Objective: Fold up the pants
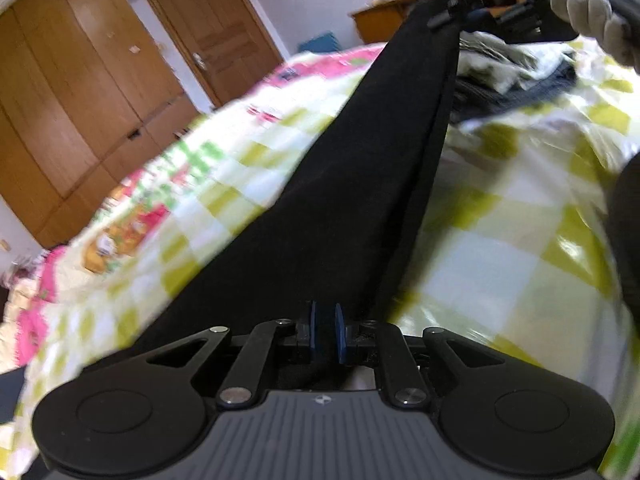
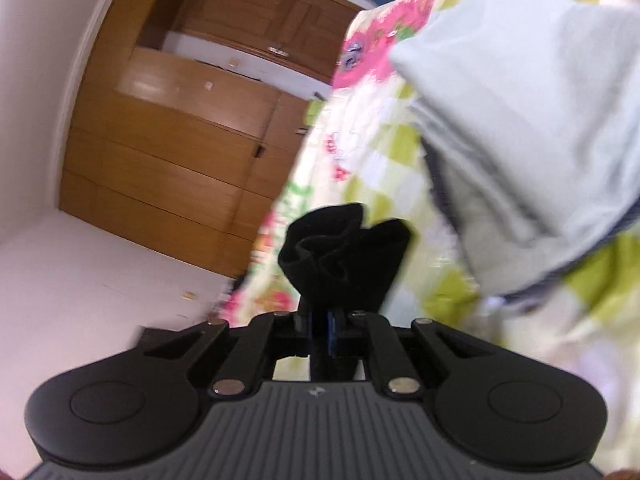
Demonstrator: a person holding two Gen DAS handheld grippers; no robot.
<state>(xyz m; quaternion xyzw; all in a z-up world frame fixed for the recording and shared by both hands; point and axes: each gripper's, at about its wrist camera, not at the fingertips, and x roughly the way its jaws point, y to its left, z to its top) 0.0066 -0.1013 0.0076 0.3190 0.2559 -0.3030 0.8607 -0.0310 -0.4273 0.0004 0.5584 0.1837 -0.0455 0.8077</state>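
Black pants (image 1: 352, 184) stretch as a taut band above the checked bedspread (image 1: 500, 240), from my left gripper (image 1: 325, 334) at the bottom up to the right gripper (image 1: 460, 12) at the top right. My left gripper is shut on one end of the cloth. In the right wrist view my right gripper (image 2: 322, 330) is shut on the other end, and a bunched tuft of the black pants (image 2: 344, 256) sticks out beyond its blue pads. A hand in a grey glove (image 1: 592, 12) holds the right gripper.
A pile of grey and dark clothes (image 1: 516, 76) lies on the bed beyond the pants. A pale folded garment (image 2: 532, 128) lies on the bedspread (image 2: 440, 292) to the right. Wooden wardrobe doors (image 1: 80, 92) and a wooden desk (image 1: 380, 20) stand behind the bed.
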